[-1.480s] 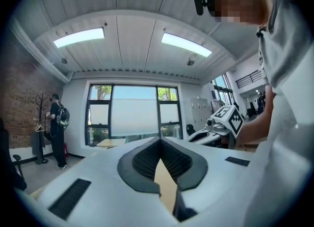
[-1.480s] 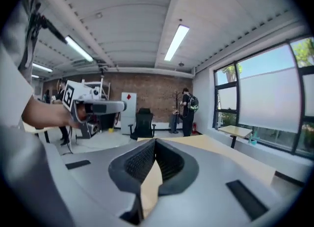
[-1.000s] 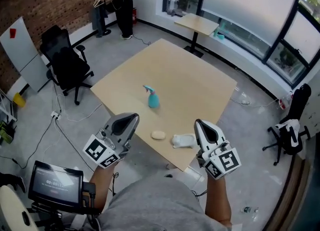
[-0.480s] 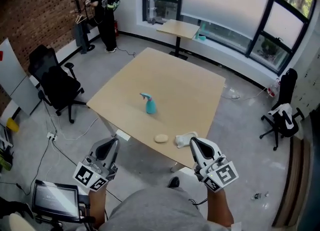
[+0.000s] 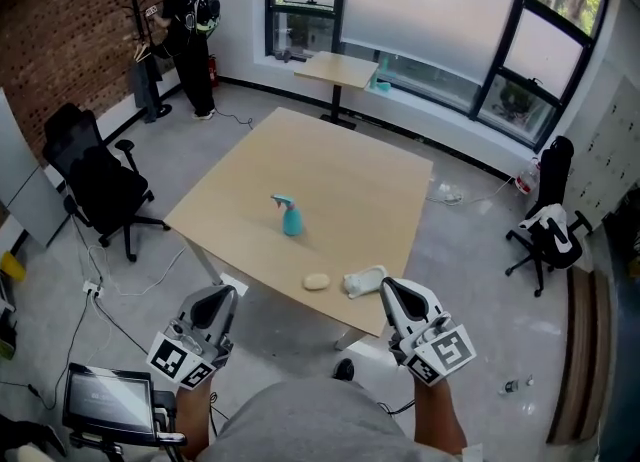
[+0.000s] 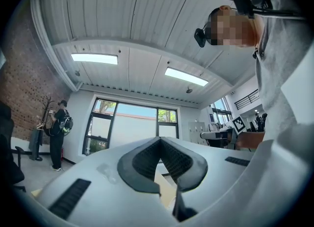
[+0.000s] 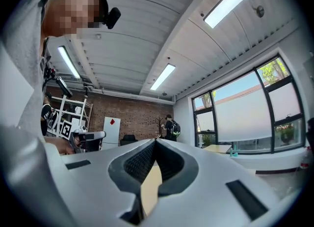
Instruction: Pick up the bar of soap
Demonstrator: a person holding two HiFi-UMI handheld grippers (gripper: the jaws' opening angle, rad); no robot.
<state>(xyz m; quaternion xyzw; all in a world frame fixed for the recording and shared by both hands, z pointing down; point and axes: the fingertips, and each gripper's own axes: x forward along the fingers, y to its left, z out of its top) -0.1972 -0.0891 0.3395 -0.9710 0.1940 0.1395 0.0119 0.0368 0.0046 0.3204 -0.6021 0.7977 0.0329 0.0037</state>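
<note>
A pale oval bar of soap [image 5: 317, 281] lies near the front edge of the light wooden table [image 5: 340, 180] in the head view. Beside it, to the right, lies a crumpled white cloth [image 5: 364, 279]. My left gripper [image 5: 222, 297] hangs below the table's front left edge, shut and empty, well short of the soap. My right gripper [image 5: 388, 290] is at the table's front corner just right of the cloth, shut with nothing in it. In the two gripper views, both grippers [image 6: 159, 142] [image 7: 155, 142] point up toward the ceiling, jaws closed tip to tip.
A teal spray bottle [image 5: 290, 217] stands mid-table. A black office chair [image 5: 95, 185] is to the left, another chair [image 5: 548, 225] to the right. A person [image 5: 188, 35] stands by a coat rack at the back. A small desk [image 5: 336, 70] sits by the windows. A screen [image 5: 108, 400] is at the lower left.
The head view has pulled back and the table now appears farther off. My left gripper dropped lower, away from the table edge. The right gripper stayed near the front corner. Both stayed shut.
</note>
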